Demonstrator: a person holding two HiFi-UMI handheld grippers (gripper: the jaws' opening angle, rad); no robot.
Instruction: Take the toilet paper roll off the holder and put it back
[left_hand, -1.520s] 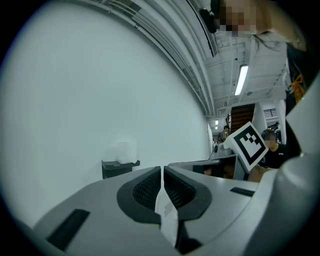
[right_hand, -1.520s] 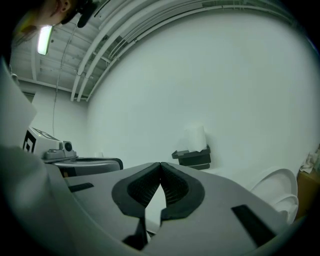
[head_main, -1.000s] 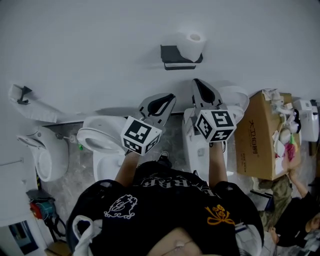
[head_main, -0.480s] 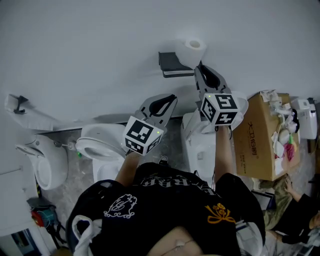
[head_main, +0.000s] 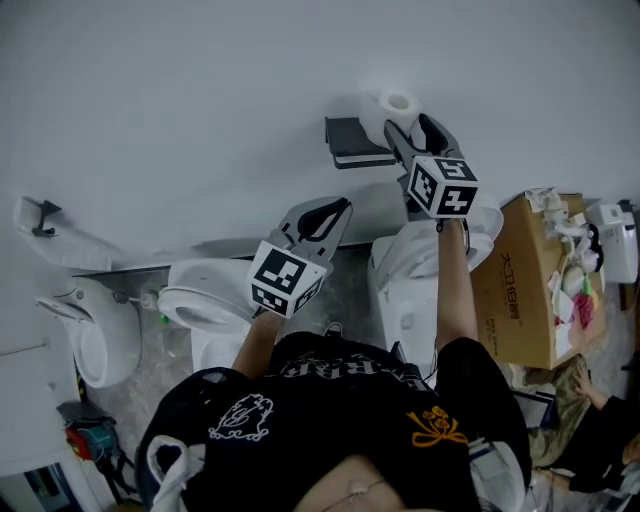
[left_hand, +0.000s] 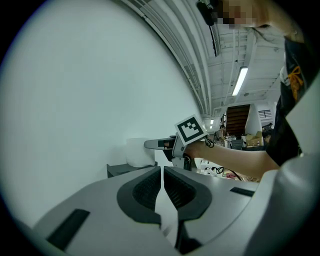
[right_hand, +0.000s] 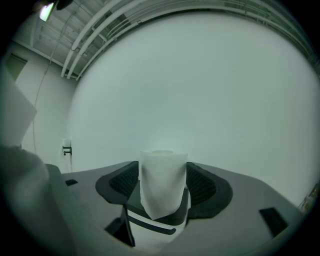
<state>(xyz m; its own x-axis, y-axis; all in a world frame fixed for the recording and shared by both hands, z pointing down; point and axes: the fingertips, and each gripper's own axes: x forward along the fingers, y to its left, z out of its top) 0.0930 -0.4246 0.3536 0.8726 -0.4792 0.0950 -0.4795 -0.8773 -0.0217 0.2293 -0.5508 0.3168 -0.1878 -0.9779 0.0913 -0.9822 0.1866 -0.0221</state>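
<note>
Toilet roll (right_hand: 162, 180), soft white cyl, hollow core

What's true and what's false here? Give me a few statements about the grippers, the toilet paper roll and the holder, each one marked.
1. The toilet paper roll stands upright on the wall holder. True.
2. The left gripper holds the roll. False: its jaws are together on nothing, away from the roll.
3. The roll stands between the right gripper's jaws. True; those jaws have just been opening.
4. The cardboard box is on the person's left. False: it stands on the person's right.
</note>
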